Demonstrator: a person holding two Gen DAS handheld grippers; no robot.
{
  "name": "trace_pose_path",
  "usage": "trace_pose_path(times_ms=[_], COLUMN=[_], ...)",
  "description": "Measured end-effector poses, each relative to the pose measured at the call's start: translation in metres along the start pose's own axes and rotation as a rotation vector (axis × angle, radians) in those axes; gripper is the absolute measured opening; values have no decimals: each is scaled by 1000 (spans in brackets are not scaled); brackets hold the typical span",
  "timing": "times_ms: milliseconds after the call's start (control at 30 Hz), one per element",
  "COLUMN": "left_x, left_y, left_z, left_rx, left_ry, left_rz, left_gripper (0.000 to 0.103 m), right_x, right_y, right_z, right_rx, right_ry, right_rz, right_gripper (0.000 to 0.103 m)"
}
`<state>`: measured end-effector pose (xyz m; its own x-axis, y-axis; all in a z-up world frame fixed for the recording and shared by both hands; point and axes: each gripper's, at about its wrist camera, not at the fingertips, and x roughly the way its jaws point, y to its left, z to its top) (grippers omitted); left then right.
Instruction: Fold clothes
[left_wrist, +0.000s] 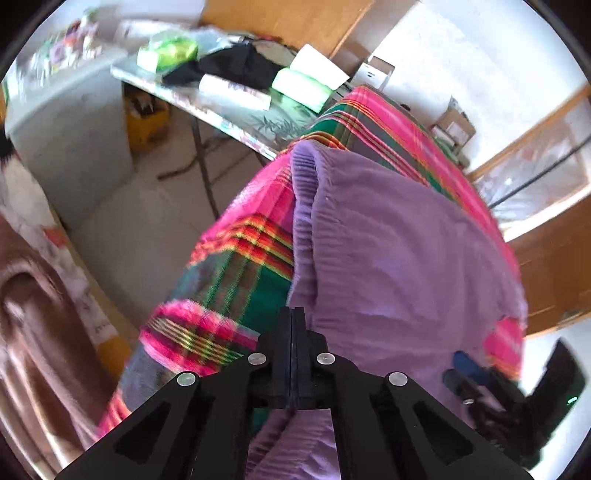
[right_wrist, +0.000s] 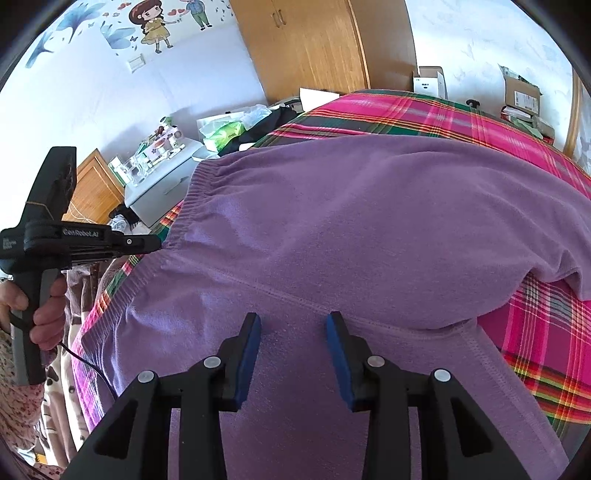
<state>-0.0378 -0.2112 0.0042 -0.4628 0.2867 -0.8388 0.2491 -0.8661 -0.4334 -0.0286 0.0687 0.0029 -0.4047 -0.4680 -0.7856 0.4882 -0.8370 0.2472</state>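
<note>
Lying spread across the plaid bedspread on the bed: purple pants, elastic waistband toward the left. Pinching the waistband edge, fully clenched on the purple fabric: left claw, gripped by a hand. Hovering released over the pants near a seam, blue pads apart, nothing between: right claw.

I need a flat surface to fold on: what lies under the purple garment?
A pink and green plaid bedcover lies under the purple garment. What is beneath the bedcover is hidden.
</note>
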Motion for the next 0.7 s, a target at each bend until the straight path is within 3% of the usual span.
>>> trace_pose_path(times_ms=[267,400,533,633,700], left_x=[-10,-12,-6,7,14], left_y=[-11,-27,-48,-63,-72], left_z=[12,30,49,66,73], left_rx=[65,104,180,239,289], left_ry=[-55,-63,-66,-38,-48], left_rz=[87,91,133,167,194], left_gripper=[7,19,22,22,23], right_x=[-8,-20,-27,-22,-20], right_y=[-8,-15,-34,-57,-72], right_z=[8,23,44,63,73], right_rx=[-3,-26,-40,-33,-3], right_ry=[-12,-53,-94,-104,-112], right_rz=[26,4,-61,-175,-167], right_gripper=[39,39,39,39,39])
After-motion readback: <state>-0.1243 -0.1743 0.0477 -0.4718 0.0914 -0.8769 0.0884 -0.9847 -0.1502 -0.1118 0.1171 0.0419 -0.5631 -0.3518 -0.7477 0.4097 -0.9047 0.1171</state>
